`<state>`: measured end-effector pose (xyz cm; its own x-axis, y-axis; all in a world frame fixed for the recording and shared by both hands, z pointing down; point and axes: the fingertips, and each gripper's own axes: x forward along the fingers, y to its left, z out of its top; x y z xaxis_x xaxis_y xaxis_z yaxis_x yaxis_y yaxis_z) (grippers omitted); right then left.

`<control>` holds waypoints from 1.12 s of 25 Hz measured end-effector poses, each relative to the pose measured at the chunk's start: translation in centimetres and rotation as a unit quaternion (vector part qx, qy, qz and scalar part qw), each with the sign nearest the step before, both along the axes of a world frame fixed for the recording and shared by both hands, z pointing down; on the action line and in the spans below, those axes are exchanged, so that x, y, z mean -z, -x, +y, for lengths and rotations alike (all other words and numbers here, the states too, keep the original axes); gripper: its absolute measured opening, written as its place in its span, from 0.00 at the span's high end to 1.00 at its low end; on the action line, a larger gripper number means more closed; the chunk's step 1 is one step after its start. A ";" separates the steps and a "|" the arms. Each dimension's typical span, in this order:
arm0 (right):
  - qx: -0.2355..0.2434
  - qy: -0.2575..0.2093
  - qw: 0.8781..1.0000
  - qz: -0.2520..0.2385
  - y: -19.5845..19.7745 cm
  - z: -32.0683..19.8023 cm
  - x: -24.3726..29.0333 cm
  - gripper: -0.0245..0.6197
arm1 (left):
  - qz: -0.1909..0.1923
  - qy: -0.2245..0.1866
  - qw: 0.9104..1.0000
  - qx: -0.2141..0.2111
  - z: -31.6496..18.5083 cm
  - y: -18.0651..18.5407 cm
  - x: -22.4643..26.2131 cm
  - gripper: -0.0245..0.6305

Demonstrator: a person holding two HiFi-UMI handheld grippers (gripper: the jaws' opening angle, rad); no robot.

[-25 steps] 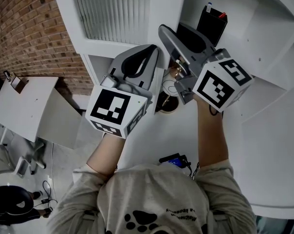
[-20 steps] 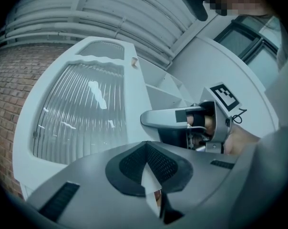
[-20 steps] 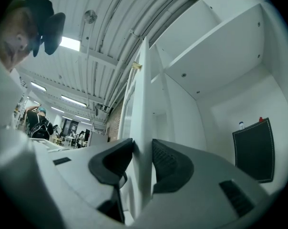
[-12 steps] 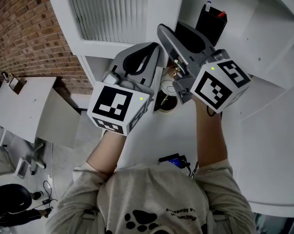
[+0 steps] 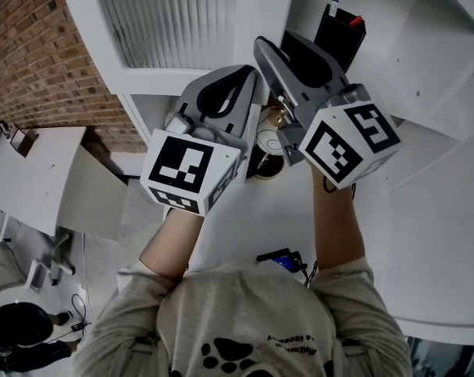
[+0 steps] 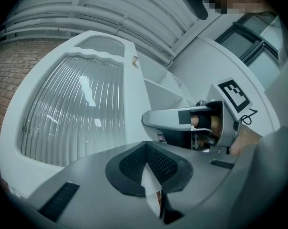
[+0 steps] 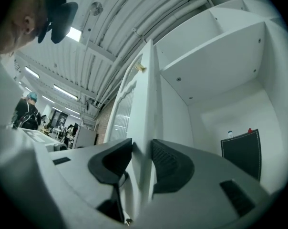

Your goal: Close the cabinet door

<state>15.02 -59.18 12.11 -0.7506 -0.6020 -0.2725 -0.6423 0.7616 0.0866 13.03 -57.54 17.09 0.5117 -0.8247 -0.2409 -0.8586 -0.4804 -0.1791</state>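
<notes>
Straddles the upright free edge of the cabinet door (image 7: pixel 146 89) with the right gripper (image 7: pixel 141 149), jaws just spread loose about it. Holds the left gripper (image 6: pixel 146 149) pinched together on the glass side. Calls for a swing rightward, toward the open cabinet (image 7: pixel 230 113).

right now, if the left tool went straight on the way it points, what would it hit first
Most likely the cabinet door: its white frame, beside the ribbed glass panel, stands straight ahead of the closed left tool. Depth is hard to judge here.
</notes>
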 end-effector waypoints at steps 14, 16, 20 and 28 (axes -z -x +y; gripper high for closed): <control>-0.102 -0.027 0.994 0.008 -2.7 0.1 -0.4 0.87 | 0.006 0.002 1.000 -0.004 -1.5 0.1 0.0 0.95; -0.111 -0.026 0.994 0.004 -3.2 0.2 -0.5 0.89 | 0.008 0.001 1.000 -0.004 -1.7 0.1 0.0 0.95; -0.125 -0.024 0.992 -0.002 -4.0 0.3 -0.6 0.91 | 0.009 0.003 1.000 -0.006 -2.1 0.1 0.0 0.95; -0.143 -0.029 0.989 0.004 -3.9 1.5 -1.2 0.93 | 0.010 0.002 1.000 -0.010 -2.2 -0.1 0.0 0.95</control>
<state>18.97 -57.64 13.26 -0.5539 -0.7736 -0.3077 -0.8299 0.5425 0.1301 13.09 -59.77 17.12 0.5230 -0.8156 -0.2474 -0.8523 -0.4978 -0.1604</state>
